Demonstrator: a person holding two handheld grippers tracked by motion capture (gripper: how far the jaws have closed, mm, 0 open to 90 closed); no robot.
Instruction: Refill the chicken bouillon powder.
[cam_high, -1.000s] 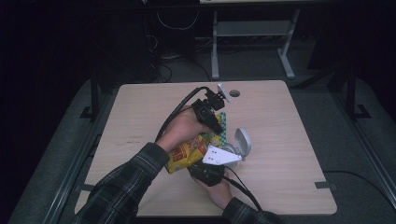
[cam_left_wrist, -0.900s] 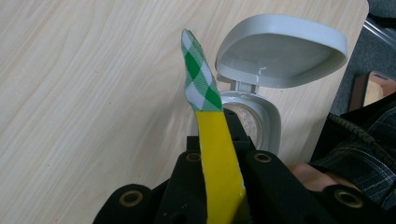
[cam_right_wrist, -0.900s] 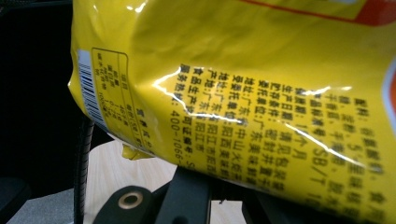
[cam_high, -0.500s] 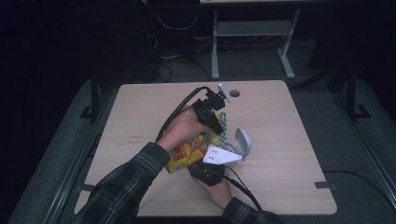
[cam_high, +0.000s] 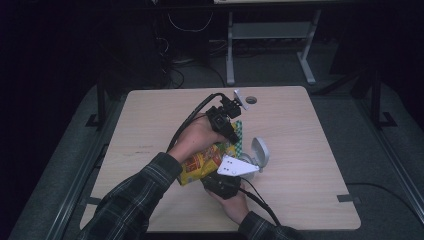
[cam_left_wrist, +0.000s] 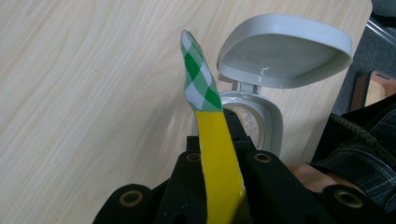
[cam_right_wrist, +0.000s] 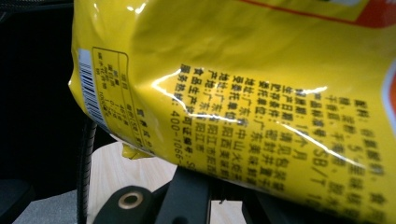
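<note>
Pale wood tabletop (cam_high: 150, 130) carries an open grey container (cam_high: 260, 152), and above it both grippers clamp a yellow snack bag (cam_high: 202, 165), the left gripper (cam_high: 231, 131) on its checked top seal, the right gripper (cam_high: 220, 182) on its lower edge. Judging by this two-ended hold, the bag is about to be torn open, which calls for pulling the ends apart. Both forearms reach in from below, hands close together.

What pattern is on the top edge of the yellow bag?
A green and white check on the bag's top edge, above the plain yellow. It shows best in the left gripper view.
</note>
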